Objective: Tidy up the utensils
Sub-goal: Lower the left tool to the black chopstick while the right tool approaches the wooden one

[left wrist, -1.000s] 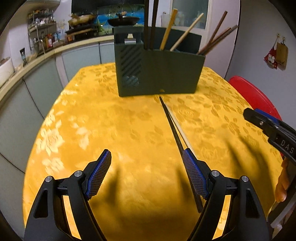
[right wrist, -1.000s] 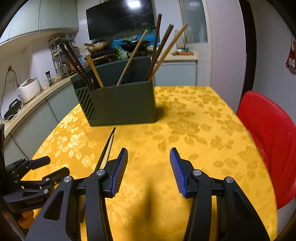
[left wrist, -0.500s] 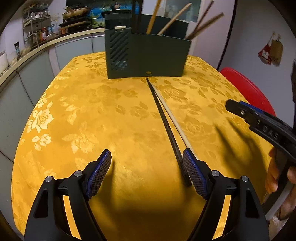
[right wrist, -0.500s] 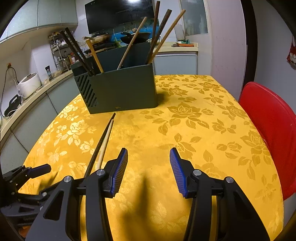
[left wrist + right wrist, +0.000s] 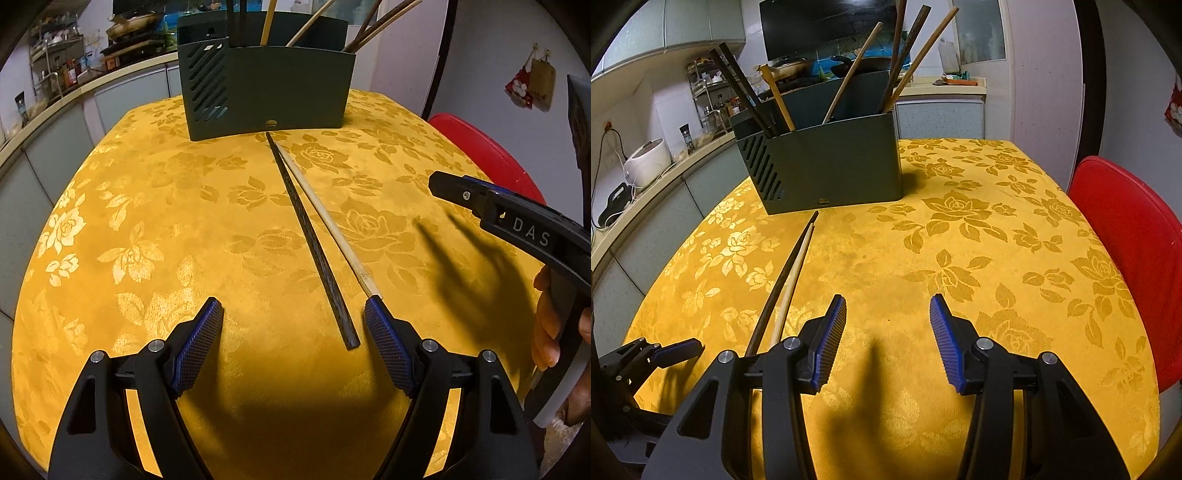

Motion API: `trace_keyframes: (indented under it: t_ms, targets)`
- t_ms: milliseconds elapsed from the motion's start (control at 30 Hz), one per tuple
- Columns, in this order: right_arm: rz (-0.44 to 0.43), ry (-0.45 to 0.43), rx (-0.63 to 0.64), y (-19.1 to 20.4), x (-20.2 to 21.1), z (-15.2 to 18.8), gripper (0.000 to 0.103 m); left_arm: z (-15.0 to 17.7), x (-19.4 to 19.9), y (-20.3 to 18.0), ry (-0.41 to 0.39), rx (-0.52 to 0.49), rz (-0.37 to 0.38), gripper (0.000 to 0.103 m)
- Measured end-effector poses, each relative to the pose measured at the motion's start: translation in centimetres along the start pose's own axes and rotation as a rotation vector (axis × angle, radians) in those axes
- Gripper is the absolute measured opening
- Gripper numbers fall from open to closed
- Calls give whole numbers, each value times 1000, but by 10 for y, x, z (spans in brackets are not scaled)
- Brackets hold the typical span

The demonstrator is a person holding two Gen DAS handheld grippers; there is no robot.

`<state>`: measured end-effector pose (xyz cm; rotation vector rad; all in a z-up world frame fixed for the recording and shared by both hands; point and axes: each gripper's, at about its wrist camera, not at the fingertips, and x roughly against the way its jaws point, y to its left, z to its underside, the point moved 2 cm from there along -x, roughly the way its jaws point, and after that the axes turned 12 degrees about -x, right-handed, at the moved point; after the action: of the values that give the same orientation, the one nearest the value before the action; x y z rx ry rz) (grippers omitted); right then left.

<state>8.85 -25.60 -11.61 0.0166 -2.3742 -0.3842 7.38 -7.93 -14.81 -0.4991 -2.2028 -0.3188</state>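
In the left wrist view, the left tongs [image 5: 293, 319] stand wide and empty at bottom centre, low over the desk [image 5: 129, 206]. The dark chopstick [image 5: 312, 243] ends just inside the right pad; the pale chopstick [image 5: 332, 229] lies beside it, its near end at that pad's tip. Best shift slightly right, so only the dark stick sits centred, then close gently. The holder [image 5: 266, 94] waits at top centre. The right tongs [image 5: 888, 339] hang half-open, empty.

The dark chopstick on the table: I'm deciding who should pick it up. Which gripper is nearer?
Left. The left gripper frames the dark chopstick's near end; the right gripper hovers open beside it.
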Motion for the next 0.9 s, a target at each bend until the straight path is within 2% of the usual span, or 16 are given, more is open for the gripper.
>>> trace_keyframes:
  t_ms: [233,300,467,667,900]
  targets:
    - [4,5,7,0,-1,3,46,3,-1,-4,-4,-44,-63,75]
    - [-1,10,15,2,-1,5,46,4,-1,3,-4,-28,-81,74]
    - [-35,30,54,14,-1,18,46,5,2,24,-1,27,-109,64]
    - [-117,65,135,40,2,43,46,9,7,34,-15,48,-105,51]
    - [-147,84,211,65,1,63,46,12,10,39,-32,78,-66,48]
